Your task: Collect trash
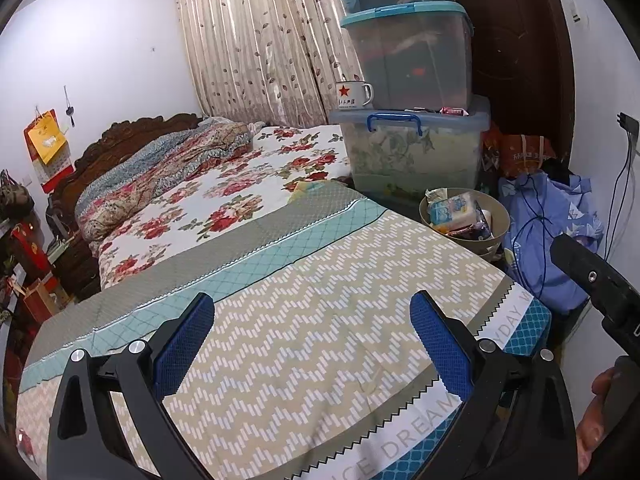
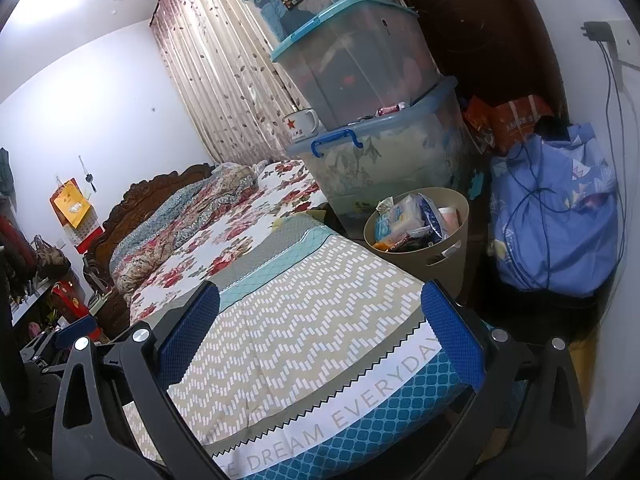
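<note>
Left gripper [image 1: 312, 336] and right gripper [image 2: 318, 326]: blue-padded fingers spread wide, holding nothing, poised above the bed [image 1: 320, 320] near its foot end. Trash-filled wastebasket [image 2: 424, 232] stands on the floor just beside the bed's far right corner.

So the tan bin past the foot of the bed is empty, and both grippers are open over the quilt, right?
Not empty: the tan bin is full of wrappers and packets, as the right wrist view shows clearly. The rest stands: it sits past the foot of the bed, and the left gripper and right gripper are both open over the quilt.
</note>
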